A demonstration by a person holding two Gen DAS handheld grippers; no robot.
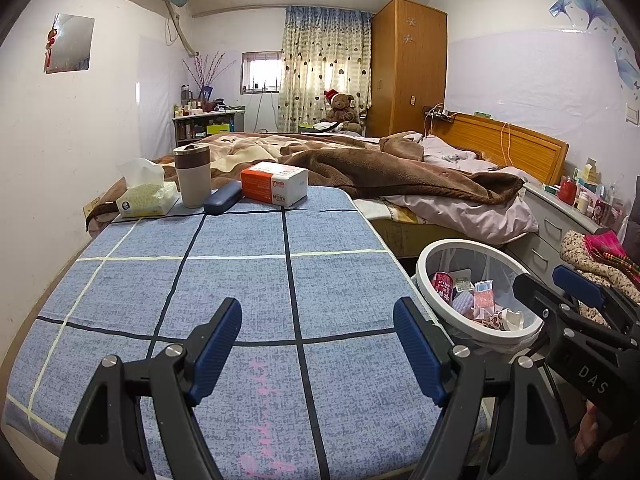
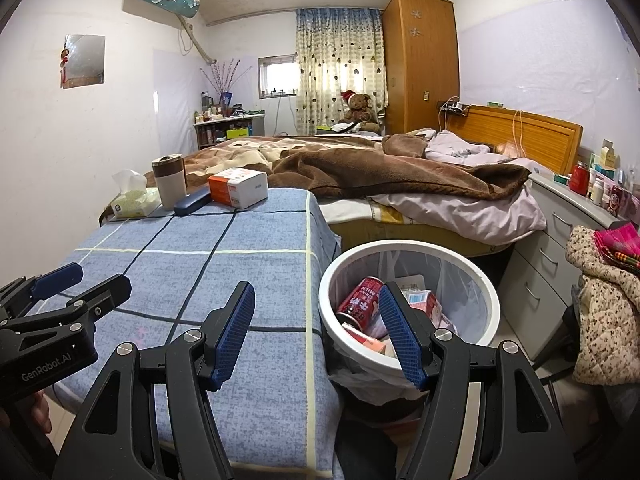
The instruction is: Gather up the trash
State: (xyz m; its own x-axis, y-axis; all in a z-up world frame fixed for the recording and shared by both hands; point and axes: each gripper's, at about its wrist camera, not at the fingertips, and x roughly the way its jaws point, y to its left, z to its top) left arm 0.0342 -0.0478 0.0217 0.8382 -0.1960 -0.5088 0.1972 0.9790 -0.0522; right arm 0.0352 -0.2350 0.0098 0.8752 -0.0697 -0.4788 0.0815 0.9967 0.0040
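Observation:
A white round trash bin (image 2: 490, 300) with a clear liner stands on the floor right of the table; the bin (image 1: 424, 276) holds a red can (image 2: 360, 304), cartons and wrappers. My left gripper (image 1: 318, 346) hovers open over the blue checked tablecloth (image 1: 240, 288), nothing between its fingers. My right gripper (image 2: 318, 334) is open too, poised over the table's right edge and the bin's near rim, with nothing in it. The right gripper (image 1: 560, 284) also shows at the right of the left wrist view, beside the bin.
At the table's far end sit a tissue pack (image 1: 146, 198), a beige tumbler (image 1: 193, 178), a dark blue case (image 1: 223, 198) and an orange-white box (image 1: 274, 183). An unmade bed (image 1: 400, 168) lies beyond. Drawers (image 2: 560, 232) and piled clothes (image 2: 604, 300) stand to the right.

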